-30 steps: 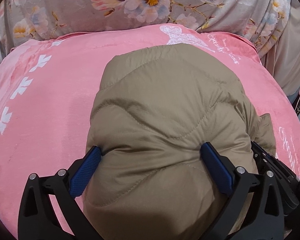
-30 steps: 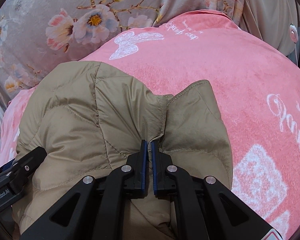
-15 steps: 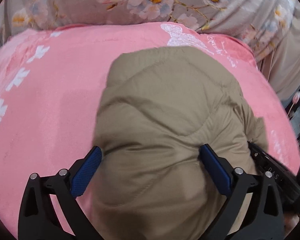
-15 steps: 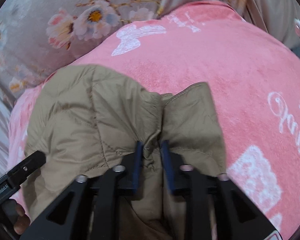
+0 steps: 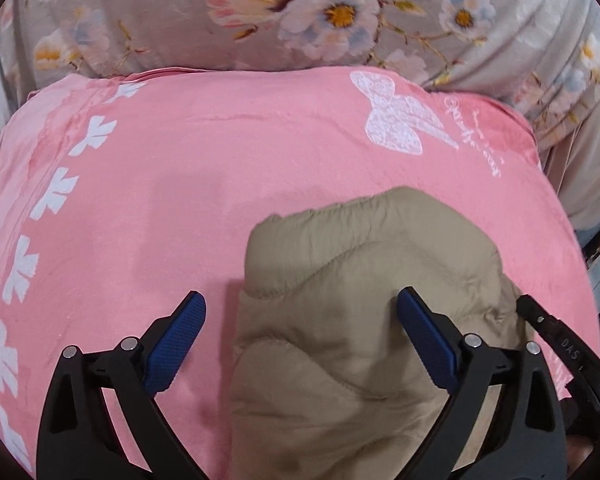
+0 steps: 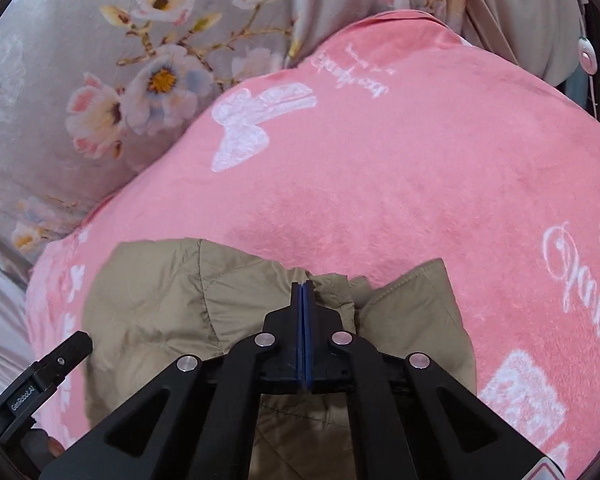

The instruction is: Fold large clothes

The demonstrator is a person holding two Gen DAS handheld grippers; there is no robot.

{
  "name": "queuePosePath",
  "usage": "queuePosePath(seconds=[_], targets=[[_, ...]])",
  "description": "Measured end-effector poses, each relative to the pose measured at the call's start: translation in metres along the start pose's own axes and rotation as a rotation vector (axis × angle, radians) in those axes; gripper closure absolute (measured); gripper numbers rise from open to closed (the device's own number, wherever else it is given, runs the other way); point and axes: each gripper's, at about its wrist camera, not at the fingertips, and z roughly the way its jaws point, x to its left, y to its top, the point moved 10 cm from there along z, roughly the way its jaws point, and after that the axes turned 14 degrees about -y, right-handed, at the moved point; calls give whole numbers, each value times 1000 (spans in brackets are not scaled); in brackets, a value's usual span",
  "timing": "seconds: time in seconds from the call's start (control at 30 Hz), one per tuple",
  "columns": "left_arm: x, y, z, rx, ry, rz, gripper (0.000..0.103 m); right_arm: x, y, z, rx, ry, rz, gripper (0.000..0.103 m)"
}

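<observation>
My right gripper [image 6: 302, 284] is pinched shut, nothing visibly caught; my left gripper [image 5: 300, 320] gapes wide over the jacket [image 5: 360, 300]. It looks puffy, light, slippery, so I'd grab a seam just ahead

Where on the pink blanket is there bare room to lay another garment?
Free: the wide strip of pink blanket between the tan quilted jacket and the floral bedding, and the patch right of the jacket in the right wrist view. Crowded: the near edge, where the jacket and both hand-held grippers sit.

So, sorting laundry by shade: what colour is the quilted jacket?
Plain khaki-tan; the quilted jacket shows best in the left wrist view.
</observation>
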Motion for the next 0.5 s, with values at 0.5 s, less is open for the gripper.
queuePosePath(seconds=[0.5], targets=[[-14,-22,55,18,7,29,5,-9,-24,45,-25,-109,-98,103]])
